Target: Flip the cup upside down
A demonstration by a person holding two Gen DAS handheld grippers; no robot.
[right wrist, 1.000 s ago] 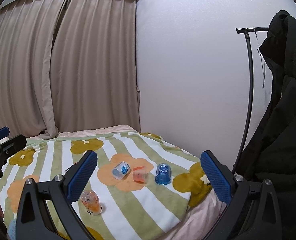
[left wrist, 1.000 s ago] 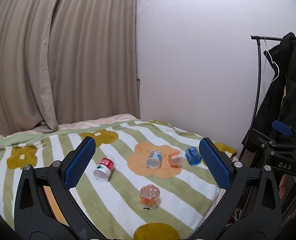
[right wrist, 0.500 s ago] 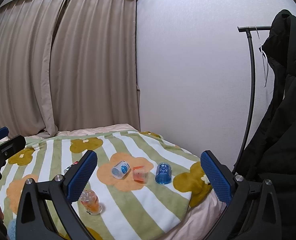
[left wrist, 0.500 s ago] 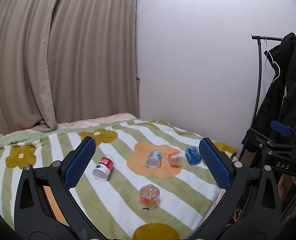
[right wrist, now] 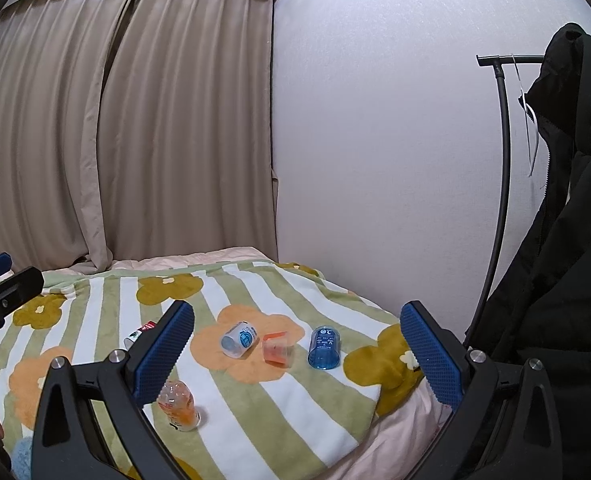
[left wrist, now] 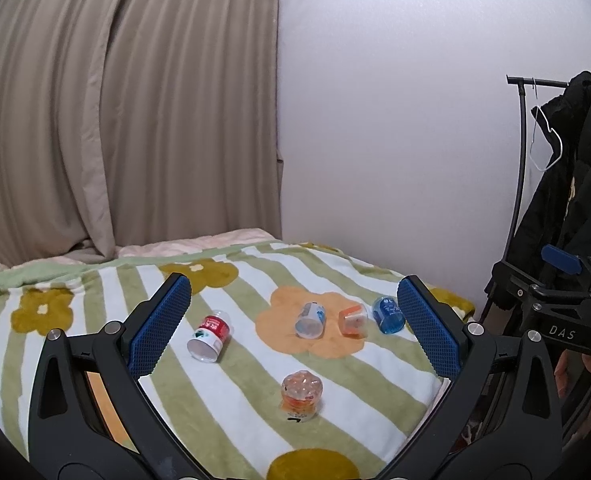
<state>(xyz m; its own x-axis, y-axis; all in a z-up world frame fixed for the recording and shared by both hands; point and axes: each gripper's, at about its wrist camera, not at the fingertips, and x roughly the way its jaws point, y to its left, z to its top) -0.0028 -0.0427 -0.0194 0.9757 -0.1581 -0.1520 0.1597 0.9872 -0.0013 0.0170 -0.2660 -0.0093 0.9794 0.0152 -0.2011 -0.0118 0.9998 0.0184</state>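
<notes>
1. Five small containers lay on the striped blanket (left wrist: 223, 396) of the bed, all well apart from both tongs.
2. Left tongs (left wrist: 293, 324) were released, jaws spread wide and empty, framing the lower middle of the left view above the blanket.
3. Right tongs (right wrist: 297, 350) were likewise released and empty, jaws wide in the lower part of the right view.
4. Three cups formed a row at centre right of the left view: a white cup (left wrist: 310, 320) on its side, an orange cup (left wrist: 353, 321) just beside it, tilted, and a blue cup (left wrist: 389, 314) next along, near the right blue pad.
5. In the right view the same row sat at centre: white cup (right wrist: 239, 339), orange cup (right wrist: 277, 347), blue cup (right wrist: 324, 348), the first two on an orange flower print.
6. The blue cup lay with its wider open end toward the camera in the right view; whether it touched the orange cup could not be told.
7. A red-labelled bottle (left wrist: 209, 336) lay on its side left of centre in the left view, and was half hidden behind the left pad in the right view.
8. An orange bottle (left wrist: 300, 396) stood at lower centre of the left view, and at lower left of the right view (right wrist: 177, 400).
9. A black coat (right wrist: 567, 280) hung on a rack (right wrist: 503, 184) at the right edge.
10. Beige curtains (left wrist: 115, 112) filled the upper left.
</notes>
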